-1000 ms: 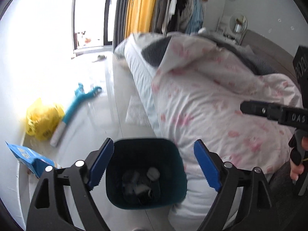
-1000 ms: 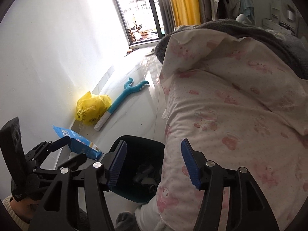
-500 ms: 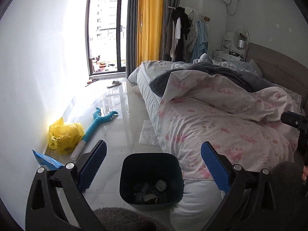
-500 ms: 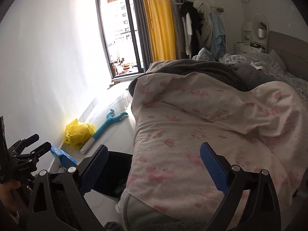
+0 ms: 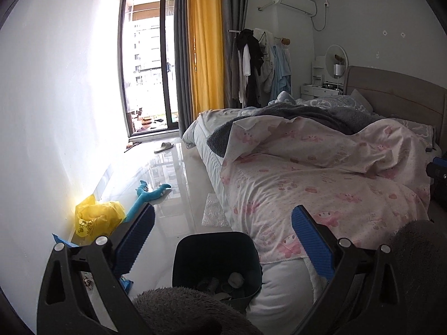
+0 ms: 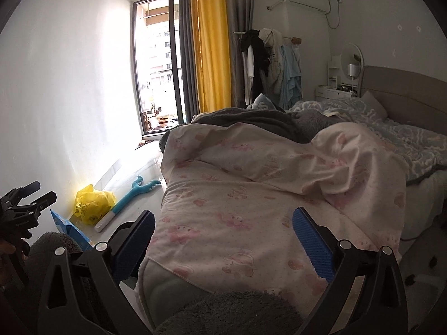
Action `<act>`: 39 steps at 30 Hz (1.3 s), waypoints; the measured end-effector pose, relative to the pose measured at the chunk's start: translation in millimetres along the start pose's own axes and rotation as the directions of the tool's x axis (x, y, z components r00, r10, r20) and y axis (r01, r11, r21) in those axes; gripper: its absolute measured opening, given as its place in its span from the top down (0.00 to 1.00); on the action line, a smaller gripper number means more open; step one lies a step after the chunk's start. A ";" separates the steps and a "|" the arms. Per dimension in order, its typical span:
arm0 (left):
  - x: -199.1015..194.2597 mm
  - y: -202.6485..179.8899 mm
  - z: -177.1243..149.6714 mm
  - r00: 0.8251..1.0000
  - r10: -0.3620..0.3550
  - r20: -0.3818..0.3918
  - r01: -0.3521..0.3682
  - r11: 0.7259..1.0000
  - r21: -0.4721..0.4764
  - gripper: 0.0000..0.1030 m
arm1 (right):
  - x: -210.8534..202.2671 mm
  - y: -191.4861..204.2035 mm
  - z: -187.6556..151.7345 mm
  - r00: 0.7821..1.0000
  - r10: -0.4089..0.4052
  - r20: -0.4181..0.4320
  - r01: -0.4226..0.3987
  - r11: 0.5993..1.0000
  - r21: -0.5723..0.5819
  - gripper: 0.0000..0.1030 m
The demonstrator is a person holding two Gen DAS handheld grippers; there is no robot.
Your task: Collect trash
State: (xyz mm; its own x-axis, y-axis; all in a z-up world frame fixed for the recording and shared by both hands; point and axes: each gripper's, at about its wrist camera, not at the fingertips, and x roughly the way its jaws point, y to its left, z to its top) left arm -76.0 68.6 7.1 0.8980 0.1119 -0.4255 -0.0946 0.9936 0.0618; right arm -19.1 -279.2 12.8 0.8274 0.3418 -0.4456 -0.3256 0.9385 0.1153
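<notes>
Both grippers (image 5: 222, 240) (image 6: 223, 240) have risen from bin (image 5: 216, 262), wide open, empty (floor trash (image 5: 96, 219) may be missed).

pink duvet (image 5: 321, 178) on bed | yellow curtain (image 5: 205, 47) | slipper (image 5: 163, 147) near balcony door (image 5: 148, 64)

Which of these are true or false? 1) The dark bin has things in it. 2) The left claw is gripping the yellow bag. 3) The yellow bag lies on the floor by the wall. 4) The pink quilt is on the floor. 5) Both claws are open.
1) True: the dark bin holds a few crumpled pieces.
2) False: the left claw is open and empty; the yellow bag lies apart from it.
3) True.
4) False: the pink quilt is spread on the bed.
5) True: the right claw is open too.
</notes>
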 end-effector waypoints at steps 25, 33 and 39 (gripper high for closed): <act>-0.6 1.0 -7.2 1.000 0.014 -0.016 -0.015 1.000 -0.020 0.03 | -10.6 3.4 -4.7 0.993 0.105 0.048 -0.104 0.994 -0.023 0.03; -0.7 1.2 -6.9 1.000 0.013 -0.017 -0.013 1.000 -0.020 0.03 | -11.0 7.7 -5.1 0.993 0.107 0.041 -0.105 0.994 -0.034 0.03; 0.3 1.3 -8.2 1.000 0.011 -0.018 -0.012 1.000 -0.017 0.03 | -10.9 8.4 -5.3 0.994 0.107 0.039 -0.106 0.994 -0.028 0.03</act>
State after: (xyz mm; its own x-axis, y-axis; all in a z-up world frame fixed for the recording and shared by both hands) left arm -79.3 70.1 -0.4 0.8891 0.1234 -0.4407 -0.1122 0.9923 0.0516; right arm -33.3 -275.3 13.9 0.8053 0.4416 -0.3956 -0.4238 0.8954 0.1369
